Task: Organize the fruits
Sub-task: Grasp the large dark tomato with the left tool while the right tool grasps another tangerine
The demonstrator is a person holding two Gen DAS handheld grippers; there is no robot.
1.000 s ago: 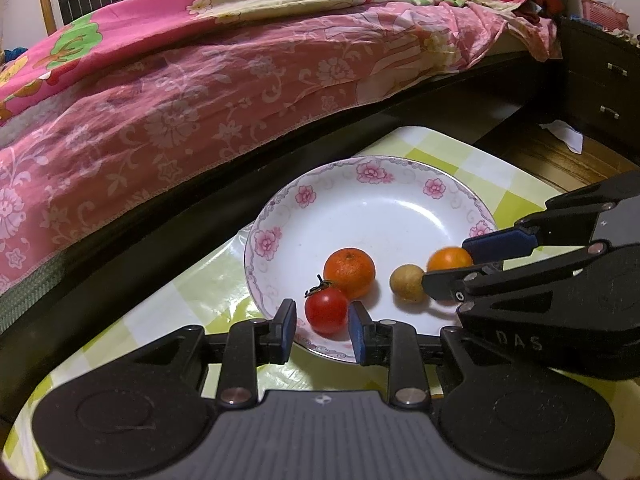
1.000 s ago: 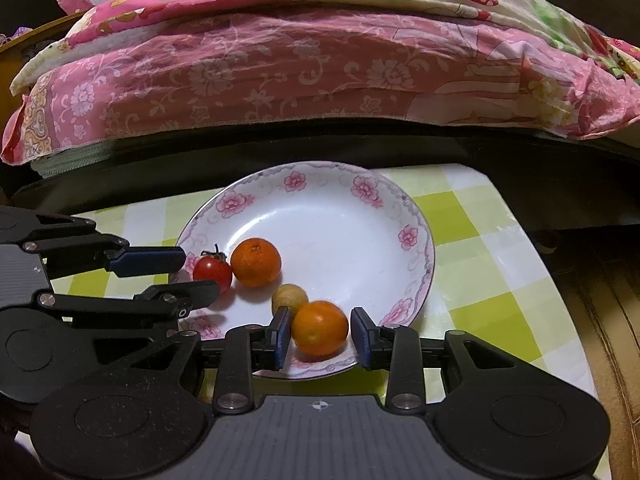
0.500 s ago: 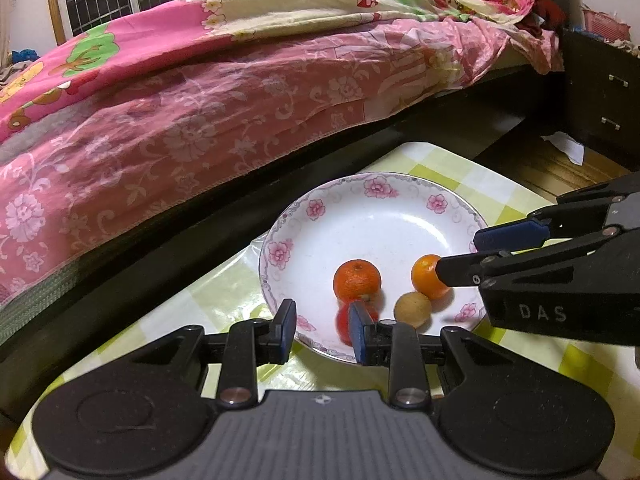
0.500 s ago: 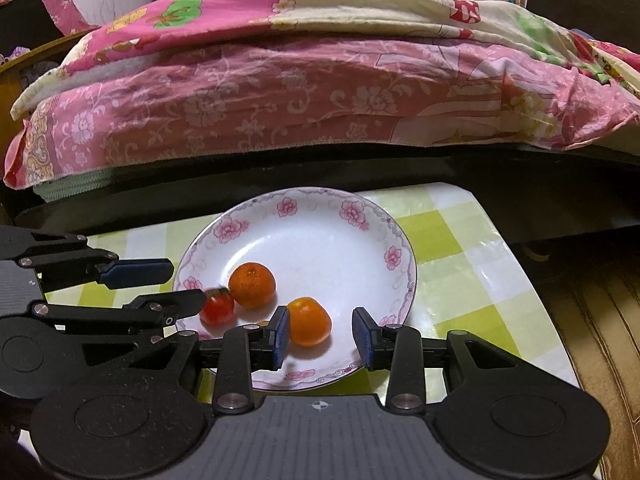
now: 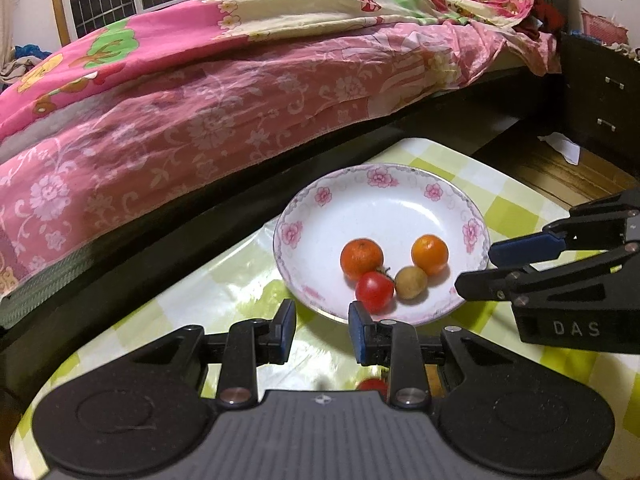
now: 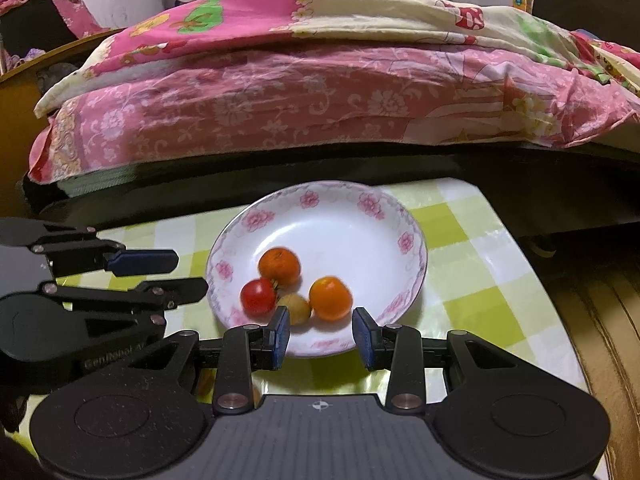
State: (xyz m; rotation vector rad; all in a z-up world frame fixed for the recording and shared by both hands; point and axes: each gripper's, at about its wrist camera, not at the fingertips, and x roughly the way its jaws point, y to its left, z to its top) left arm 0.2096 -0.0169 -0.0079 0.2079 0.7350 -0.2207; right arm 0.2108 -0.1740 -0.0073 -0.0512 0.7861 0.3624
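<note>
Beside the bed, my desk is carrying the plate of fruit; both grippers, left and right, are hanging agape at six o'clock, seemingly empty.

Both tongs, left and right, now sit back off the plate, leaving tomato and orange free.

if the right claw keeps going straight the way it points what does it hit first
Probably the near rim of the white floral-edged plate, which shows between the open fingers of the right claw. Just past it lie the bright orange round fruit and the small tan round fruit, though height above the rim is unclear.
</note>
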